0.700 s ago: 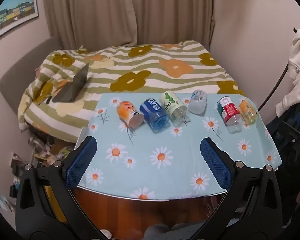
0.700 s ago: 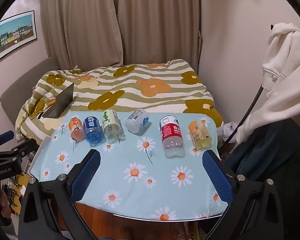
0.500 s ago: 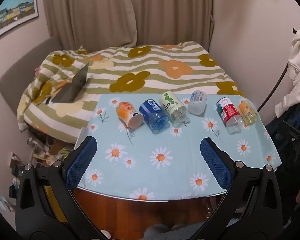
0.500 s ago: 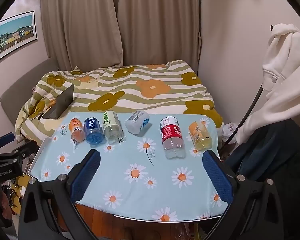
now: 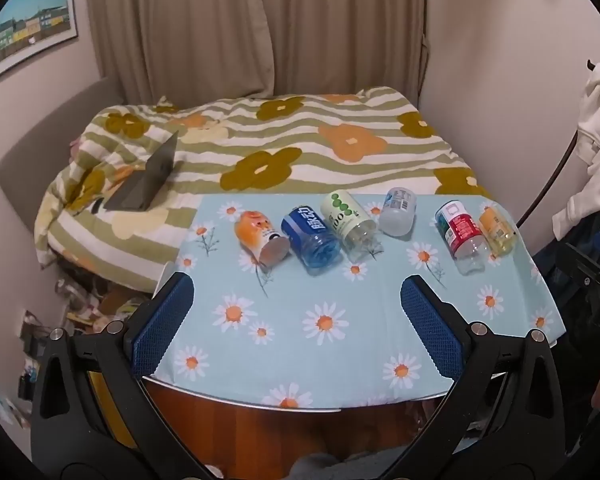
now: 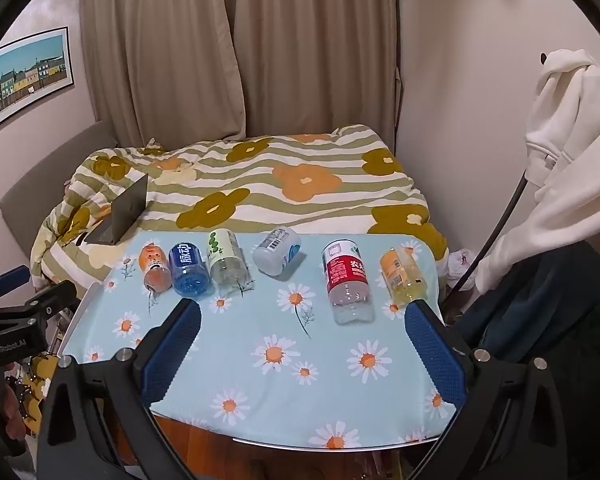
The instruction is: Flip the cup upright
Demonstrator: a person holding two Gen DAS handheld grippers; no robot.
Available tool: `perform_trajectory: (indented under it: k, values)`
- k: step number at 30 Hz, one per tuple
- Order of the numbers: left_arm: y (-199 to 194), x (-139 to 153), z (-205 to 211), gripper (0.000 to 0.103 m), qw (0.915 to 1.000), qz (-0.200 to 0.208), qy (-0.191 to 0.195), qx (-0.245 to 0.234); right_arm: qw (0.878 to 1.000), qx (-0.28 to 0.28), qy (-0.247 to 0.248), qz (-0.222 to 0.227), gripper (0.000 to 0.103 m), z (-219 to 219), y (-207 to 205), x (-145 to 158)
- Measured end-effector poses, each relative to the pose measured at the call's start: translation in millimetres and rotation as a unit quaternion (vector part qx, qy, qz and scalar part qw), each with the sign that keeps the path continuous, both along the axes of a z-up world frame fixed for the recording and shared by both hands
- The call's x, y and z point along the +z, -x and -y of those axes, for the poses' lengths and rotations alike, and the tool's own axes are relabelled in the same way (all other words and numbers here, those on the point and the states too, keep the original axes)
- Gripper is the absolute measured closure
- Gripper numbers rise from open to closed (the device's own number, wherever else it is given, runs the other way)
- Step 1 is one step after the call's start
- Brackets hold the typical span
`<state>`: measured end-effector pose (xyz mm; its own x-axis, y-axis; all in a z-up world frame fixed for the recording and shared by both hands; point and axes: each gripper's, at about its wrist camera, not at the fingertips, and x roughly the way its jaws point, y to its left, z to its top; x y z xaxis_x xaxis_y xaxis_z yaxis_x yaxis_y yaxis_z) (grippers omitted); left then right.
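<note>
Several cut-bottle cups lie on their sides in a row at the far half of the table [image 5: 340, 344]: orange cup [image 5: 258, 234], blue cup [image 5: 310, 236], green-dotted white cup [image 5: 348, 220], clear cup [image 5: 398, 210], red-label cup [image 5: 460, 236], yellow cup [image 5: 498, 230]. The right wrist view shows the same row: orange [image 6: 154, 266], blue [image 6: 188, 268], green-dotted [image 6: 224, 256], clear [image 6: 278, 254], red [image 6: 346, 280], yellow [image 6: 402, 276]. My left gripper [image 5: 296, 316] is open and empty over the table's near left. My right gripper [image 6: 300, 340] is open and empty over the near right.
The table has a light-blue daisy cloth and a rounded near edge. Behind it is a bed with a striped flower duvet [image 5: 284, 148] and an open laptop [image 5: 146, 180]. White clothing [image 6: 572, 152] hangs at the right. Clutter lies on the floor at the left.
Both views have shifted only slightly; the table sits a touch lower in the right wrist view. The cups have not moved and both grippers stay open.
</note>
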<state>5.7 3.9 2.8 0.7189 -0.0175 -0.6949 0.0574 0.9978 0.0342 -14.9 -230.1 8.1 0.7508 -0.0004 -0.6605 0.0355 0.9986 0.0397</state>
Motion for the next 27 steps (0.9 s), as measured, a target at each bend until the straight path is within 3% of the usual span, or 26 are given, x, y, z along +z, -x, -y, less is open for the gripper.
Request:
perform_trajectory:
  k: [27]
  values:
    - [-1.4, 0.0, -0.9, 0.000, 1.0000, -0.001, 0.001, -0.001, 1.000, 0.001, -0.001, 0.002, 0.001, -7.1, -2.2, -1.0]
